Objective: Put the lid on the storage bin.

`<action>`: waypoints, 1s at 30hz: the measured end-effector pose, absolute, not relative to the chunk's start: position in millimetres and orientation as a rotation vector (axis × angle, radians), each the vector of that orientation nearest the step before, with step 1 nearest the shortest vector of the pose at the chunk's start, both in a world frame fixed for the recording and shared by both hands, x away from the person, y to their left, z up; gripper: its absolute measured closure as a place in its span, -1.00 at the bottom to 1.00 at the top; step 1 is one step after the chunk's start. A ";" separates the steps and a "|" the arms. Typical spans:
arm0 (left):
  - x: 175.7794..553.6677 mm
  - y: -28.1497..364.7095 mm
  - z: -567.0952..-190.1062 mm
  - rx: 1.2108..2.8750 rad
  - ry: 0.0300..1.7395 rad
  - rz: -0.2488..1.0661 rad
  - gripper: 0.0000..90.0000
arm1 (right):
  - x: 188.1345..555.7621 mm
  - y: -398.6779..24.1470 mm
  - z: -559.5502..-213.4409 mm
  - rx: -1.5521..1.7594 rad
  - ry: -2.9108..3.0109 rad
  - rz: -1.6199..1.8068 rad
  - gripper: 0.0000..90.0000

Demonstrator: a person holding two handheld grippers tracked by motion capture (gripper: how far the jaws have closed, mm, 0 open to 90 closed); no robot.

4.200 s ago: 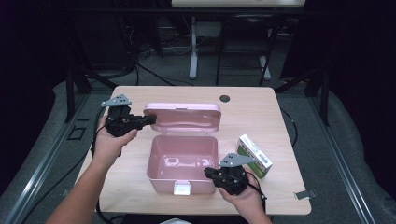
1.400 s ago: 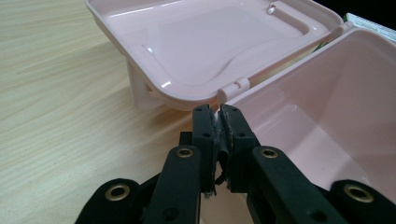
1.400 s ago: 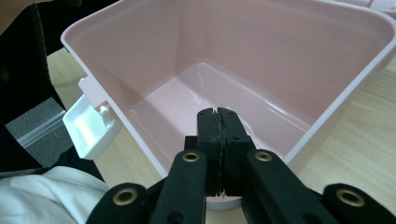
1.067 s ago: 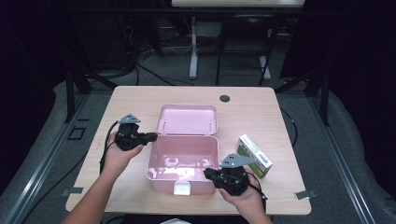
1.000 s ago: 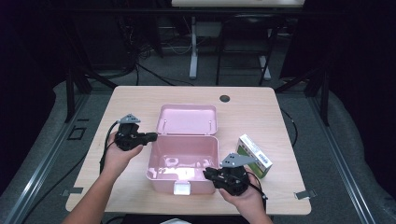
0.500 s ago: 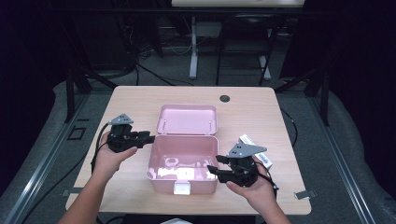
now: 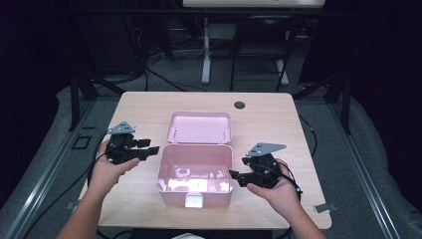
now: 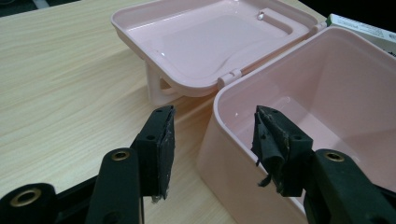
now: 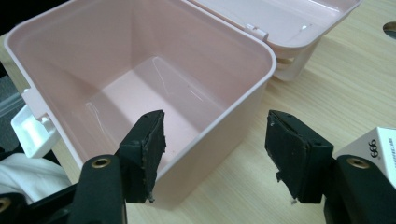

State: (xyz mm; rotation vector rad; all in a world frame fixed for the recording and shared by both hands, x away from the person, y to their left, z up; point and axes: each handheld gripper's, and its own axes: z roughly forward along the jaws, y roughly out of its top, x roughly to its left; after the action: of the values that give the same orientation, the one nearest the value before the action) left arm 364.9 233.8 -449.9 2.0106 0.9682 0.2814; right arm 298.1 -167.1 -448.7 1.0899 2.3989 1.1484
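Observation:
An open pink plastic box [image 7: 195, 169] stands mid-table, empty, its lid [image 7: 200, 127] laid back flat behind it. My left gripper [image 7: 151, 149] hovers just left of the box, its fingers pointing at the left wall. In the left gripper view the gripper [image 8: 212, 116] has its jaws wide apart, with the box's near corner [image 8: 219, 100] beyond them and no pad touching it. My right gripper [image 7: 234, 175] sits at the box's right wall. Seen in the right gripper view, this gripper [image 9: 215, 121] straddles that wall [image 9: 224, 121] without contact. Both pairs of jaws have just been opening.
A green and white carton [image 9: 378, 144] lies on the table right of the box, under my right hand; its edge [image 8: 359, 30] shows past the box. A white latch [image 7: 194, 200] hangs at the box's front. A dark round hole [image 7: 240, 105] marks the table's back.
The lid, upright at first, now lies back flat. Both grippers have opened off the box's walls and drawn outward and slightly up, the right hand moving over the carton.

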 end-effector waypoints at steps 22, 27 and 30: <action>362.0 234.8 -448.1 2.031 0.969 0.231 0.02 | 330.3 -188.2 -433.0 1.144 2.447 0.940 -0.15; 361.5 236.5 -446.7 2.033 0.968 0.230 0.02 | 340.9 -192.7 -429.8 1.167 2.455 0.880 -0.12; 361.1 236.6 -446.2 2.026 0.968 0.234 0.02 | 348.6 -195.3 -428.8 1.171 2.469 0.837 -0.12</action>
State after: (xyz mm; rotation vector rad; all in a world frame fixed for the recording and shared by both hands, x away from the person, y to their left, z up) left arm 361.1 236.6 -446.2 2.0261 0.9675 0.2342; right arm 348.6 -195.3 -428.8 1.1713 2.4694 0.8370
